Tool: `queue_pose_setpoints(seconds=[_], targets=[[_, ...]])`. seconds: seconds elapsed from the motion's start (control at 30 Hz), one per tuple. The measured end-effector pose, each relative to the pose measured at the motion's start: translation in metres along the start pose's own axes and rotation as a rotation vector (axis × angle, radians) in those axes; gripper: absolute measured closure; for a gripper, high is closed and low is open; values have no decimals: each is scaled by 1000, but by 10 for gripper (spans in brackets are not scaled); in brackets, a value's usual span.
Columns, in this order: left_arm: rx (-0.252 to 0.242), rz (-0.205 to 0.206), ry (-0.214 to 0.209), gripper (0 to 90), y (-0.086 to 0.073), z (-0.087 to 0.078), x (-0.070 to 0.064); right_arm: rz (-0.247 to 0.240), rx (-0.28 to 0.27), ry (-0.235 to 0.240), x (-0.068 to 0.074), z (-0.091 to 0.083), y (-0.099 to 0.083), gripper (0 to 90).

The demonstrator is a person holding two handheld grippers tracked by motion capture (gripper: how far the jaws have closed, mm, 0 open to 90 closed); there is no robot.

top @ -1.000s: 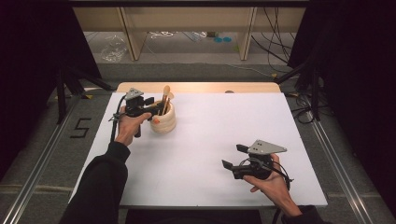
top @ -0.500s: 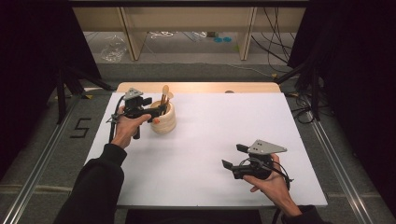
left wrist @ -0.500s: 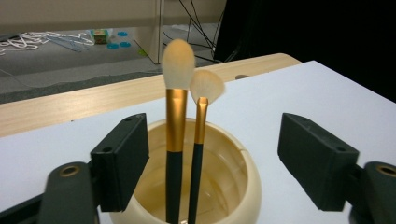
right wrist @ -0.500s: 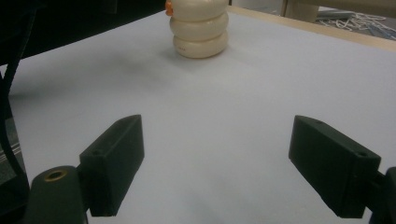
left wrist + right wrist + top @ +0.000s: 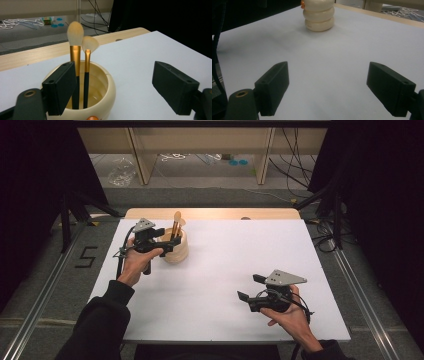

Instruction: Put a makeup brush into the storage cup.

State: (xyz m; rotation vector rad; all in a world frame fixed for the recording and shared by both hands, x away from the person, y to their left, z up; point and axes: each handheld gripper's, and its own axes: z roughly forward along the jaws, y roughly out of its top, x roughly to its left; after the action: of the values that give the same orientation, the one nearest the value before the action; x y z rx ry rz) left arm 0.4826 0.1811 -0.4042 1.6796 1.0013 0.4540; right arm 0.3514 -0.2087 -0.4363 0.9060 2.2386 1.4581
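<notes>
Two makeup brushes [image 5: 79, 72] stand upright in a cream ribbed holder [image 5: 176, 249] near the white table's [image 5: 225, 270] far left, just before the wide-open left gripper [image 5: 167, 242], while the right gripper [image 5: 248, 288] rests well apart, jaws spread.

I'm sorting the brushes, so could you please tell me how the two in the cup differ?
The left brush stands taller than the right brush. The left brush has a rounded oval head and a wider gold ferrule; the right brush has a flatter, fan-like head tipped sideways and a slimmer ferrule. Both have pale bristles, gold ferrules and black handles, and stand upright in the cream cup.
</notes>
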Motion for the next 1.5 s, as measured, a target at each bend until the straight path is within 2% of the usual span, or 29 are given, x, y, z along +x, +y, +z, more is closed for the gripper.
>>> queue_pose_setpoints(seconds=[0.07, 0.1, 0.17, 0.23, 0.4, 0.47, 0.53, 0.57, 0.7, 0.77, 0.83, 1.0, 1.1, 1.2, 1.3, 1.37, 1.5], targets=[[-2, 15, -1, 183, -1, -2, -1, 1, -2, -1, 0, 0, 0, 189], [-3, 7, -1, 181, -1, -2, -2, 1, 13, -7, 0, -2, 0, 188], [-4, 12, -5, 175, -3, -5, -4, 1, 12, -6, 0, -2, 0, 188], [-3, -4, -5, 165, -5, -7, -6, -2, 12, -9, 0, -2, 1, 188], [5, 20, -22, 164, -11, -16, -11, 4, -11, -24, -2, -3, 1, 185], [6, 6, -23, 165, -13, -19, -15, 17, -7, -23, -1, -3, 1, 183], [-3, 25, -35, 165, -13, -21, -17, 8, -4, -26, -1, -3, 2, 184], [-9, 9, -39, 165, -14, -22, -20, 2, -3, -29, -1, -4, 2, 184], [-8, 36, -62, 165, -16, -25, -28, 8, -19, -23, -1, -3, 2, 184], [-9, 32, -73, 166, -18, -26, -31, 8, -35, -20, -1, -2, 1, 184], [-8, 31, -84, 165, -21, -26, -35, 6, -35, -22, -1, -2, 1, 184], [-13, 61, -101, 166, -24, -29, -41, 6, -40, -24, -1, -3, 1, 184], [-12, 51, -109, 166, -27, -31, -44, 12, -27, -29, -1, -4, 2, 184], [-8, 62, -120, 165, -31, -32, -46, 22, -22, -26, 0, -4, 2, 184], [0, 86, -124, 165, -36, -34, -49, 4, -24, -32, -1, -5, 2, 182], [7, 87, -125, 167, -40, -36, -51, 18, -18, -22, -1, -5, 2, 181], [5, 88, -145, 163, -46, -38, -55, 17, -18, -23, -1, -5, 2, 180]])
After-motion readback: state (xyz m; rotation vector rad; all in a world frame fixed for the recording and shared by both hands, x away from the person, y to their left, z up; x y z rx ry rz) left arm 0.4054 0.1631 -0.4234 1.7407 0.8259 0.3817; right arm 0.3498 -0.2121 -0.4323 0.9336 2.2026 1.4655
